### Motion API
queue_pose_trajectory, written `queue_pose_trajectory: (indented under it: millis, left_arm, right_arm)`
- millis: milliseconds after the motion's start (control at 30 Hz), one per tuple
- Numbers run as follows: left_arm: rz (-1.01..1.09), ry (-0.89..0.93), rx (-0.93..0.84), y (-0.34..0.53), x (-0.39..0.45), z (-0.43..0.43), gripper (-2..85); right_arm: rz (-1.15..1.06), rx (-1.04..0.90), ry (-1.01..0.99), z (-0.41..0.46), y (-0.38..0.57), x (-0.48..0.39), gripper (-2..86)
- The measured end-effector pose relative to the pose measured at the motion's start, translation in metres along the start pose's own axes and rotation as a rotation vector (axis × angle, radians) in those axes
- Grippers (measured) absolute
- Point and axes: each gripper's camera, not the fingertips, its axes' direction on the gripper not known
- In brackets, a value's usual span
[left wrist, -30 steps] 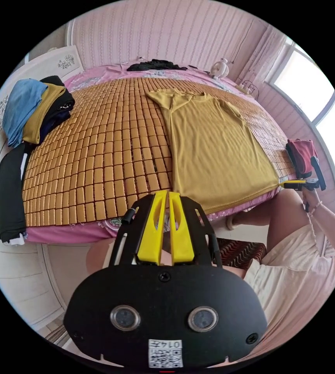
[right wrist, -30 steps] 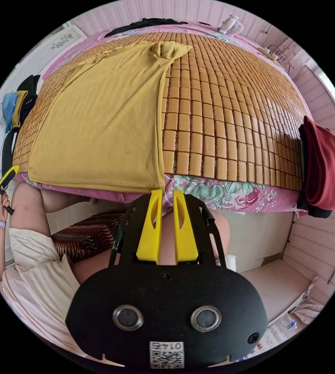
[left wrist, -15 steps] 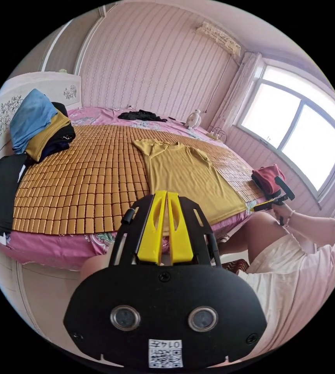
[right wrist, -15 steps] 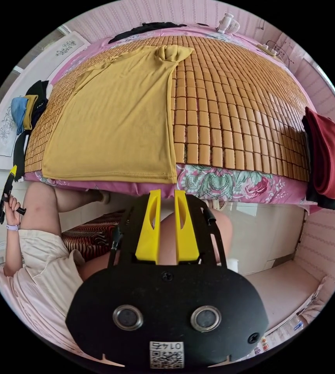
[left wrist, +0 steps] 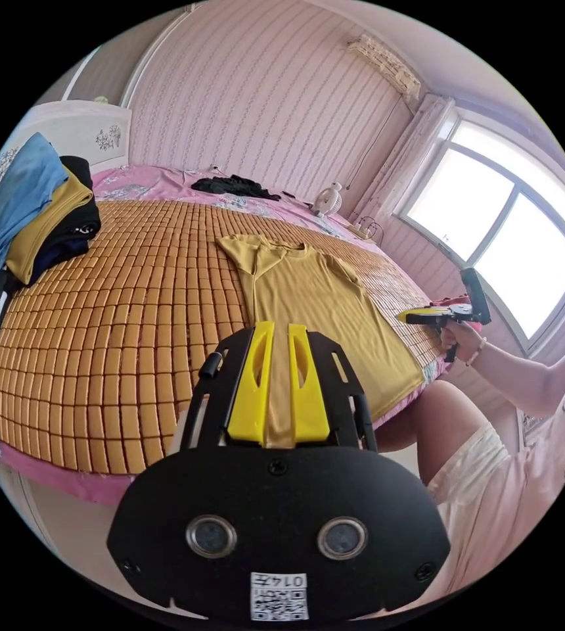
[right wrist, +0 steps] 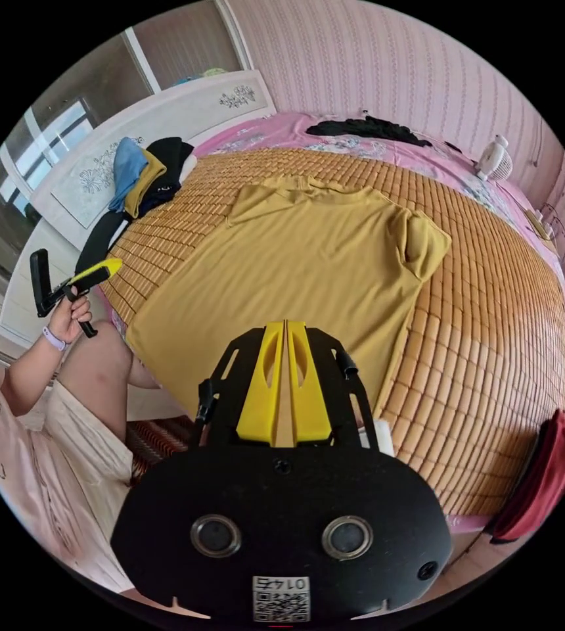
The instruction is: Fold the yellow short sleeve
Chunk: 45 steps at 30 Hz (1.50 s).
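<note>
From the left gripper view, the yellow shirt (left wrist: 309,302) lies flat on the bamboo mat (left wrist: 131,309) that covers the bed, neck toward the far wall, one side already folded in so its sleeve is hidden underneath. The left gripper (left wrist: 274,335) hangs over the near hem with a narrow gap between its jaws and nothing between them; the black housing cuts off the hem below. At the mat's edge a pile of clothes (left wrist: 36,210) sits half out of the picture. The right gripper (left wrist: 417,317) shows sideways in the person's hand (left wrist: 460,338), too small to judge. From the right gripper view, the shirt (right wrist: 302,263) spreads ahead with its free sleeve crumpled; the right gripper's (right wrist: 286,332) jaws stand almost together over the hem, gripping nothing. The left gripper (right wrist: 102,269) is raised beside the bed. A red garment (right wrist: 548,473) is cut off by the frame. Half a second ago both grippers sat below the mattress edge; they have since come up over the mat.
</note>
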Motion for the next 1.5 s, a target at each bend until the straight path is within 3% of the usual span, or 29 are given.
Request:
queue_pose_trajectory:
  millis: [133, 267, 533, 933, 1200, 1367, 1500]
  left_arm:
    - [0.016, -0.056, -0.022, -0.037, -0.011, 0.044, 5.8]
    - [0.015, -0.021, -0.074, -0.075, -0.023, 0.091, 6.5]
    - [-0.005, 0.017, -0.212, -0.125, -0.031, 0.147, 8.2]
    - [-0.048, 0.042, -0.226, -0.189, -0.075, 0.27, 9.2]
    - [-0.046, 0.052, -0.334, -0.196, -0.091, 0.35, 8.1]
    - [-0.038, 0.006, -0.316, -0.193, -0.097, 0.35, 0.4]
    - [-0.043, -0.019, -0.18, -0.187, -0.095, 0.308, -0.6]
  right_arm:
    - [-0.048, 0.093, -0.151, 0.046, -0.069, 0.024, 0.0]
    - [-0.022, 0.101, -0.163, 0.072, -0.098, 0.032, 0.0]
    - [0.159, 0.012, -0.15, 0.085, -0.091, 0.057, 3.9]
    - [0.015, 0.028, -0.096, 0.166, -0.208, 0.085, 8.2]
    - [0.109, -0.09, -0.054, 0.242, -0.257, 0.11, 8.0]
    - [0.06, -0.098, -0.092, 0.246, -0.264, 0.11, 1.8]
    - [0.03, -0.039, -0.125, 0.225, -0.272, 0.098, 1.1]
